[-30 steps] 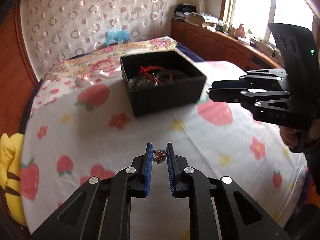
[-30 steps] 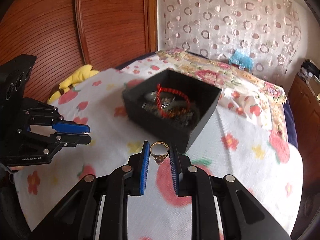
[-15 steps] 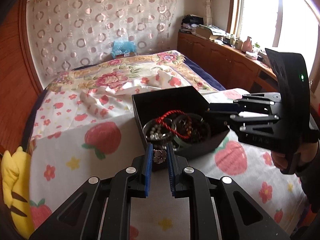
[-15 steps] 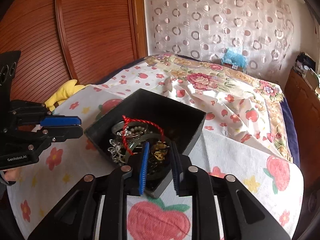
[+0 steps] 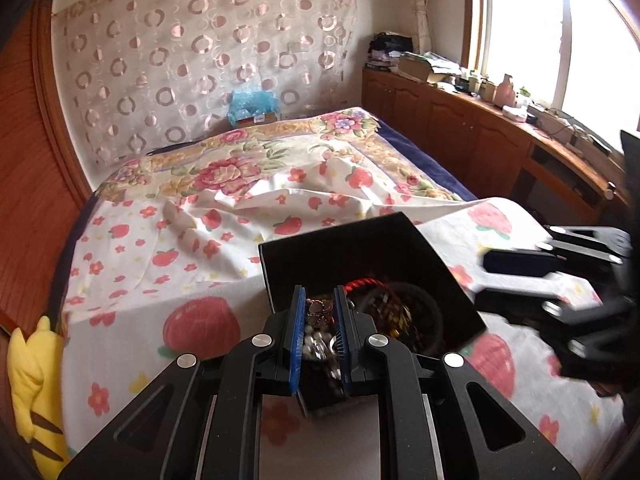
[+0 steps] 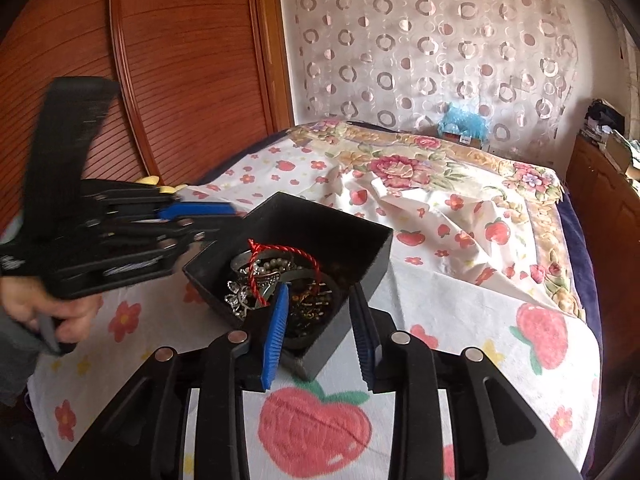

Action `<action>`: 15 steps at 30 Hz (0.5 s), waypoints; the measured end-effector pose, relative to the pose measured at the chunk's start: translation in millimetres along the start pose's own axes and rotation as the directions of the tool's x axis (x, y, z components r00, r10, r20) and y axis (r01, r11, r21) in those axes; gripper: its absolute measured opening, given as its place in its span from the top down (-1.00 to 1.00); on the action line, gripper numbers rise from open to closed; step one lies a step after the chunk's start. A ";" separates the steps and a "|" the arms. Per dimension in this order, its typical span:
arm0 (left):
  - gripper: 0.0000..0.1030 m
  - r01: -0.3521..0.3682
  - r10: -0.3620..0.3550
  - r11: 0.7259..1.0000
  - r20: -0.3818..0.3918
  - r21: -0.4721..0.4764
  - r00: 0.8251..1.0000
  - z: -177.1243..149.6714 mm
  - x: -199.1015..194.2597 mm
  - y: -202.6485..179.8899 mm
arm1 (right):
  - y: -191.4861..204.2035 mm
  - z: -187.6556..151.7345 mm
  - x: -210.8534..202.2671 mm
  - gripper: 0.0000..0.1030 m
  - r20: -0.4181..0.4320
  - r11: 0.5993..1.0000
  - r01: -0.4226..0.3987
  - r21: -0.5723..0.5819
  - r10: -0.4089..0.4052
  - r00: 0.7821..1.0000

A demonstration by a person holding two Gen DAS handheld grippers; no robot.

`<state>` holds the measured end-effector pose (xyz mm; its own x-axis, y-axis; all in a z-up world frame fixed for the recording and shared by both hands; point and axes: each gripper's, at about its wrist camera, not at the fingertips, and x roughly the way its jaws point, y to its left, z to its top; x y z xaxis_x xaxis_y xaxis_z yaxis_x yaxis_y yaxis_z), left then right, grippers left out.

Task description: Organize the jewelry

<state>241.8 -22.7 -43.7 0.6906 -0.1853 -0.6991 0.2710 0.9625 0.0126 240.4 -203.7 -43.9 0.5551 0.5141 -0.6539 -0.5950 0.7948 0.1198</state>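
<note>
Plush toy [image 5: 30, 380] beside bed (left edge).

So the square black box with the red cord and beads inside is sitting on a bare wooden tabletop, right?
Not quite. The square black box, with the red cord and beads inside, sits on a bed covered by a white strawberry-print sheet, not on a bare wooden tabletop. The right wrist view shows the sheet all around the box.
</note>
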 end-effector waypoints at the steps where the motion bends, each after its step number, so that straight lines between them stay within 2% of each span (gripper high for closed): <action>1: 0.74 -0.001 0.001 1.000 -0.004 -0.004 1.000 2.6 4.8 0.2 | -0.7 -1.6 -3.0 0.32 0.002 1.000 0.001 0.003 -0.001 1.000; 7: 0.72 -0.027 0.027 1.000 -0.006 0.005 1.000 9.3 15.3 -4.6 | -2.9 -12.3 -17.3 0.32 0.010 1.000 0.016 0.016 -0.016 1.000; 9: 0.48 -0.032 0.032 1.000 -0.003 0.000 0.999 8.9 12.7 -6.2 | -2.5 -14.7 -20.0 0.32 0.013 1.000 0.019 0.023 -0.020 1.000; 10: 0.22 -0.029 0.029 1.000 0.003 -0.005 1.000 7.8 9.4 -6.6 | -2.0 -16.5 -21.6 0.31 0.015 0.999 0.021 0.027 -0.022 1.000; 11: 0.10 -0.027 0.027 1.000 0.010 -0.009 1.000 6.1 5.7 -6.9 | -1.4 -18.3 -22.7 0.31 0.017 0.999 0.024 0.030 -0.025 1.000; 13: -0.02 -0.034 0.034 0.999 0.016 -0.013 0.999 2.4 -1.3 -7.8 | -0.7 -22.3 -25.3 0.31 0.019 0.999 0.026 0.035 -0.027 0.999; 15: -0.32 -0.051 0.051 0.998 0.024 -0.022 0.998 -2.5 -11.4 -9.3 | 1.6 -27.9 -28.2 0.31 0.019 0.999 0.028 0.040 -0.029 0.999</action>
<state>229.7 -29.0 -37.6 0.7191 -0.1405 -0.6805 0.2211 0.9747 0.0324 207.6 -226.0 -46.2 0.5831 0.4970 -0.6427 -0.5552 0.8213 0.1314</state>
